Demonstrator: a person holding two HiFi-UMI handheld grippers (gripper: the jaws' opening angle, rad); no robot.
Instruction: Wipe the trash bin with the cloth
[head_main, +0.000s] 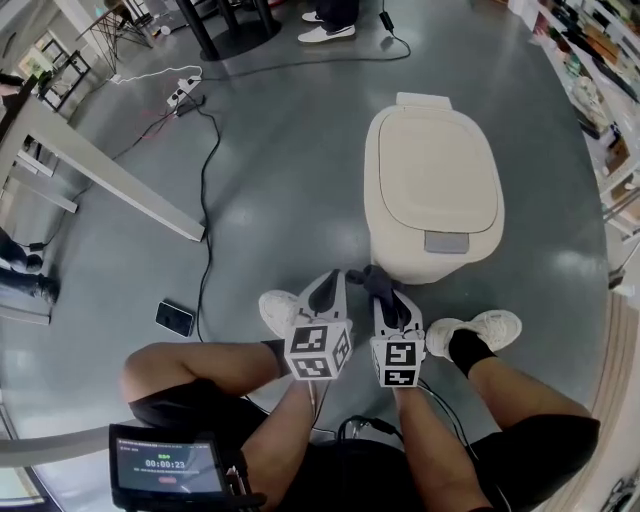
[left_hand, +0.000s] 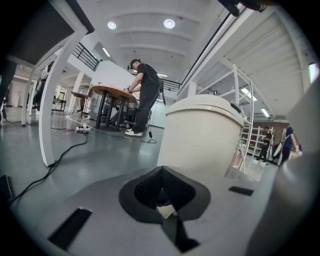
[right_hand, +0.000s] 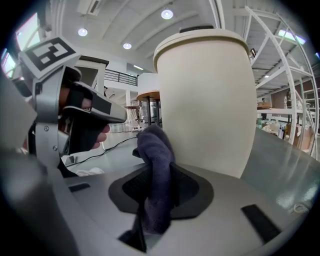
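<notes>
A cream trash bin with its lid down stands on the grey floor just ahead of me. It fills the middle of the left gripper view and the right gripper view. My right gripper is shut on a dark purple-grey cloth, which sticks out past the jaws close to the bin's lower front wall. In the head view the cloth bunches at the bin's base. My left gripper hangs beside it on the left, jaws together with nothing held, a little short of the bin.
A black phone lies on the floor to the left. Cables run to a power strip. A white table leg crosses the left side. My white shoes flank the grippers. Shelving stands at the right.
</notes>
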